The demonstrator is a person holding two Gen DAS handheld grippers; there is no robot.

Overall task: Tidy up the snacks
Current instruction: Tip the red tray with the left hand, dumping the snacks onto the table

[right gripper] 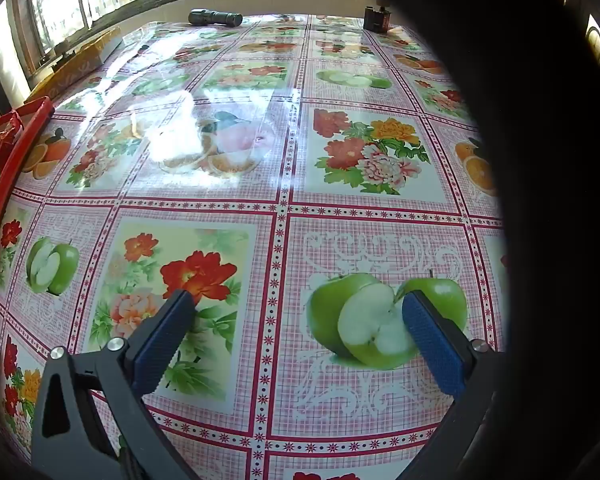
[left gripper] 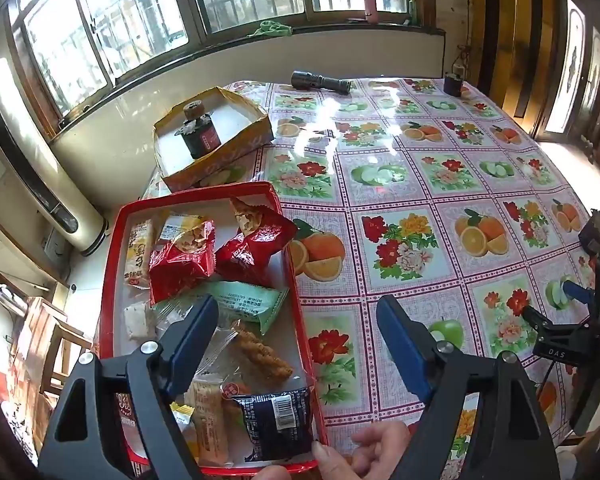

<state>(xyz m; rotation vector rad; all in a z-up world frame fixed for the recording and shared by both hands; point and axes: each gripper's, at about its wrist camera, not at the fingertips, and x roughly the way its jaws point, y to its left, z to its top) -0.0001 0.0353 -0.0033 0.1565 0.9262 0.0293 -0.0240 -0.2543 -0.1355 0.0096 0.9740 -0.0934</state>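
Left wrist view: my left gripper [left gripper: 296,320] is spread wide with nothing between the jaws, hanging over the right edge of the red tray [left gripper: 296,280]. The tray sits at the table's near left corner and already holds the snacks: two red packets [left gripper: 182,258], a green wrapper [left gripper: 252,302], a clear-wrapped bar [left gripper: 260,354] and a dark packet [left gripper: 276,424] nearest me. A hand [left gripper: 364,452] rests at the tray's near edge. A yellow box [left gripper: 216,144] sits beyond the tray, with a dark bottle inside.

I judge this to be a start or a pause between picks. The next move calls for lowering onto one packet and closing.

Right wrist view: my right gripper [right gripper: 296,320] is also spread and empty, over bare tablecloth [right gripper: 284,200], well clear of the tray rim [right gripper: 4,192] at left. The right side of this view is blacked out, probably by something close to the lens.
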